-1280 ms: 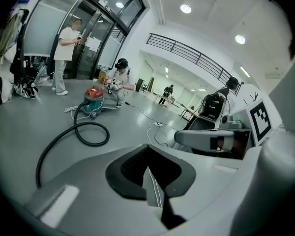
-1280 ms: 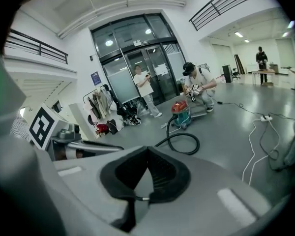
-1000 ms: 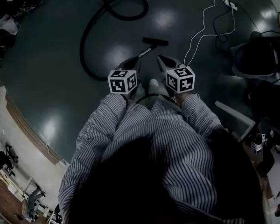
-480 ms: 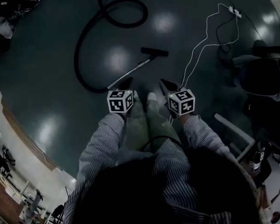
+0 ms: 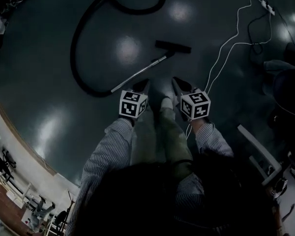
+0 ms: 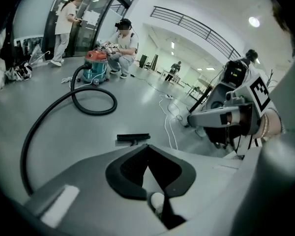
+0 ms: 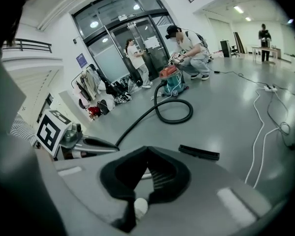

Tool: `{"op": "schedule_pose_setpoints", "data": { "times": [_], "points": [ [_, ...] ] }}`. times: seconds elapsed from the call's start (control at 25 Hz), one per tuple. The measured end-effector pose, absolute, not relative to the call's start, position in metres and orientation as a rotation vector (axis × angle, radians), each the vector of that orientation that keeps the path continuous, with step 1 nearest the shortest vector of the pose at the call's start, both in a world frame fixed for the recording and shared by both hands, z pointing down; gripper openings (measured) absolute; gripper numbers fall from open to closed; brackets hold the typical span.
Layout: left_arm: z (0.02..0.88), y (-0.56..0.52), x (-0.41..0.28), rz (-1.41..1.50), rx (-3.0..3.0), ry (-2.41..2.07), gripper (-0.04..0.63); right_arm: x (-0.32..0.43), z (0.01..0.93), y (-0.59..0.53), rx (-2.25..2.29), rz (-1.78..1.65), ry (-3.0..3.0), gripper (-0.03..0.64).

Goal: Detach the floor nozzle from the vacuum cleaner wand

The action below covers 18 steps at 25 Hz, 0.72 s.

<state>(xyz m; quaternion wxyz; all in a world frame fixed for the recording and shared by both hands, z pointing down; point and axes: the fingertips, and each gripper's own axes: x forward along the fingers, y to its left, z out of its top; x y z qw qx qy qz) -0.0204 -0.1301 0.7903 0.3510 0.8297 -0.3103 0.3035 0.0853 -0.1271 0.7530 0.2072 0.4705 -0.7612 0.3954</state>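
The black floor nozzle (image 5: 172,46) lies on the dark floor, joined to a silver wand (image 5: 137,73) that slants down-left to the black hose (image 5: 77,43). My left gripper (image 5: 143,83) hovers shut just short of the wand's lower end. My right gripper (image 5: 176,80) is also shut, beside it and below the nozzle. Neither holds anything. In the left gripper view the nozzle (image 6: 133,137) lies just past the closed tips (image 6: 147,145). In the right gripper view the nozzle (image 7: 199,152) is ahead to the right of the closed tips (image 7: 147,149).
The hose loops back to a red-and-teal vacuum cleaner (image 6: 96,65), where a person crouches. A white cable (image 5: 221,58) runs to a power strip (image 5: 265,5) at the right. The person's legs and shoes (image 5: 162,100) stand between the grippers. Furniture (image 5: 255,146) crowds the right side.
Both grippers have dropped toward the floor together, staying shut. The view has shifted so the whole wand shows ahead of the left gripper.
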Motion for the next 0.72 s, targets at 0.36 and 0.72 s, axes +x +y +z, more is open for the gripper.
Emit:
{"op": "schedule_pose_setpoints", "data": {
  "times": [0.36,0.72],
  "points": [
    [0.977,-0.161,-0.017,0.925,2.28,-0.7,0.043,0.102,0.927,-0.165,1.433,1.125,-2.127,0.002],
    [1.126,-0.171,-0.003,1.125,2.42,-0.387,0.177,0.114,1.053,-0.209,1.442,1.131,-2.167,0.002]
  ]
}}
